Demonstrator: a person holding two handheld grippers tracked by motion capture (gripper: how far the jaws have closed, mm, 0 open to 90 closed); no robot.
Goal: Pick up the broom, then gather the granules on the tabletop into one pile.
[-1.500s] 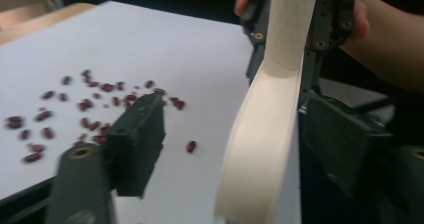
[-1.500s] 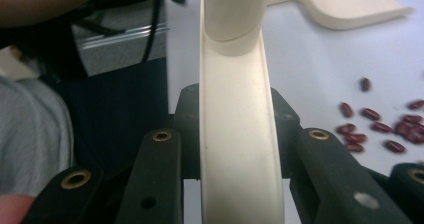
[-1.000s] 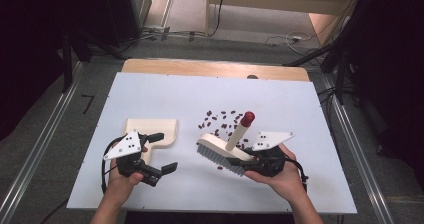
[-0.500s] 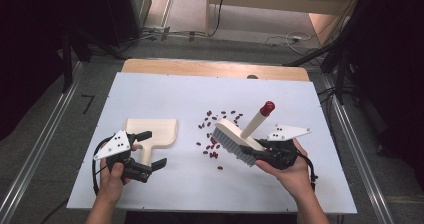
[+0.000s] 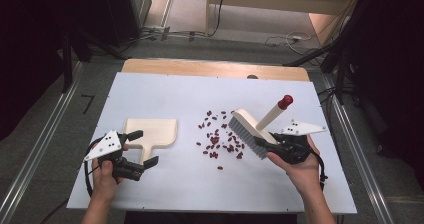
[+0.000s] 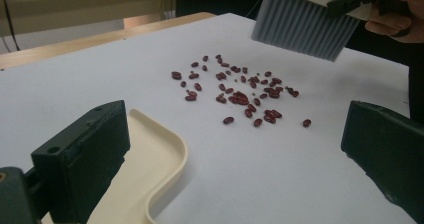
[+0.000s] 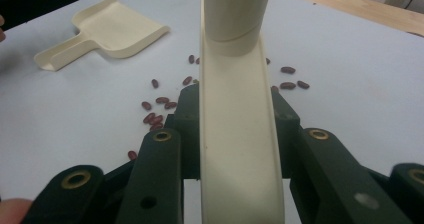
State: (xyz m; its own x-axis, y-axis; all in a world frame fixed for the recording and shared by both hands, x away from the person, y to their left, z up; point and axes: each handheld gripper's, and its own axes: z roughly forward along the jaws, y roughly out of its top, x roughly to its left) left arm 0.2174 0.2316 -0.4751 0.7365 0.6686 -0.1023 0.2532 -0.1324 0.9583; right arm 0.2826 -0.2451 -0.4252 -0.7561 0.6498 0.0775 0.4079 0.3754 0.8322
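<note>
A cream dustpan (image 5: pixel 152 129) lies flat on the white table (image 5: pixel 165 91), left of a scatter of several red beans (image 5: pixel 220 139). My left gripper (image 5: pixel 144 149) is open, its jaws straddling the dustpan's handle without pressing it. In the left gripper view the dustpan (image 6: pixel 150 169) lies beside the left jaw and the beans (image 6: pixel 245 96) spread ahead. My right gripper (image 5: pixel 265 143) is shut on a cream brush (image 5: pixel 245 121) with grey bristles and a red-tipped handle. The brush is tilted at the beans' right edge, bristles (image 6: pixel 300 26) just above the table. From the right gripper view, the brush back (image 7: pixel 235 124) runs between the jaws.
A wooden strip (image 5: pixel 215 68) borders the table's far edge. Metal rails (image 5: pixel 40 154) run along both sides, and cables lie on the floor beyond. The dustpan (image 7: pixel 107 29) and beans (image 7: pixel 160 109) lie past the brush in the right gripper view.
The right hand carried the brush to the right, uncovering more beans. The left gripper shifted left and toward the near edge, along the handle. The dustpan stayed put.
</note>
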